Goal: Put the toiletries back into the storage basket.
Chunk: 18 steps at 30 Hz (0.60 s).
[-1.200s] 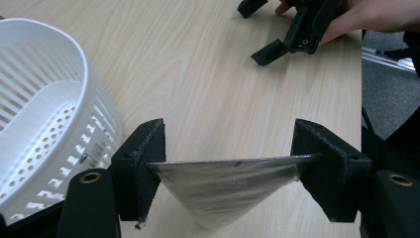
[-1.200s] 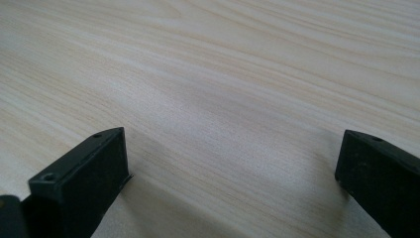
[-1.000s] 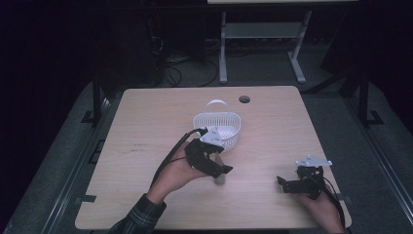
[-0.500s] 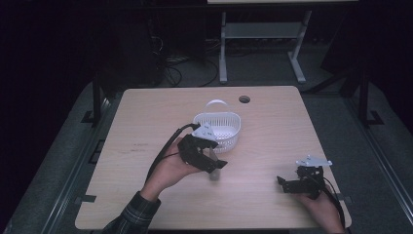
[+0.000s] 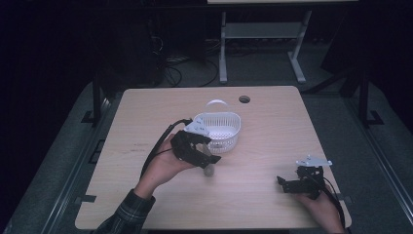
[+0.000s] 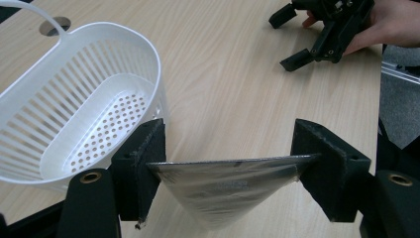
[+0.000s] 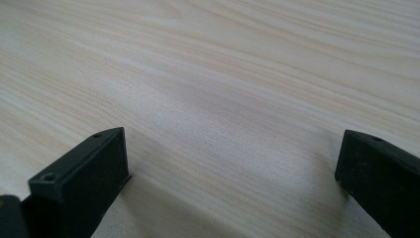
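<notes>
A: Your left gripper point(image 6: 230, 163) is pinching a thin, clear, shiny plastic packet point(image 6: 225, 186), one pad point(image 6: 148, 163) on each end. The jaws stand wide because the packet spans the gap.

B: What is it exactly?

A: Hard to say. It looks silvery and wrinkled, with a straight top edge stretched taut and a body sagging to a rounded point below. Any print is too blurred to read, and its lower tip is cut off at the frame edge. In the high view it's just a pale blob point(image 5: 209, 169) under your left gripper point(image 5: 202, 157).

B: Where's it sitting?

A: It's held just above the wooden table point(image 5: 272, 126), right beside the white slotted basket point(image 6: 84, 114), not inside it. The basket's near wall sits behind your left pad, and its handle point(image 5: 217, 103) is faint in the high view.

B: Right side?

A: Your right gripper point(image 7: 233, 163) is spread wide, with nothing between the jaws, low over bare table. In the high view it point(image 5: 291, 184) is well apart from the basket, near the table's front right corner, your hand point(image 5: 324, 212) partly cut off by the bottom edge.
</notes>
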Motion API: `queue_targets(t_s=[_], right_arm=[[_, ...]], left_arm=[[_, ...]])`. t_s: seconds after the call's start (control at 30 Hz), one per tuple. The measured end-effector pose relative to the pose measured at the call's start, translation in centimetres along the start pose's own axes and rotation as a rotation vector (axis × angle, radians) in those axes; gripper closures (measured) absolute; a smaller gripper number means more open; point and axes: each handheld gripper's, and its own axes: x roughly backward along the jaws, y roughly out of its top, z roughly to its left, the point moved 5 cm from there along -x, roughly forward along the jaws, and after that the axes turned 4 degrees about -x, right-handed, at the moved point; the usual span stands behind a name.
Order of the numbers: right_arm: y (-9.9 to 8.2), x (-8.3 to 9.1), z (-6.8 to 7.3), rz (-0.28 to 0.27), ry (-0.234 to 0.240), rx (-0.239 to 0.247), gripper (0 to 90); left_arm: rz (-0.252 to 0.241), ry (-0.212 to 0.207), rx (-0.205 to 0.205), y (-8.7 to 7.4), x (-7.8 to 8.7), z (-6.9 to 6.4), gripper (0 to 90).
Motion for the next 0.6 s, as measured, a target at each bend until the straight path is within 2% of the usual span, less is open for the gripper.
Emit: queue_targets(t_s=[0.6], right_arm=[[0.0,0.0,0.0,-0.001,0.000,0.001,0.0]], left_arm=[[-0.023,0.045,0.040,-0.3,2.3,1.9,29.5]])
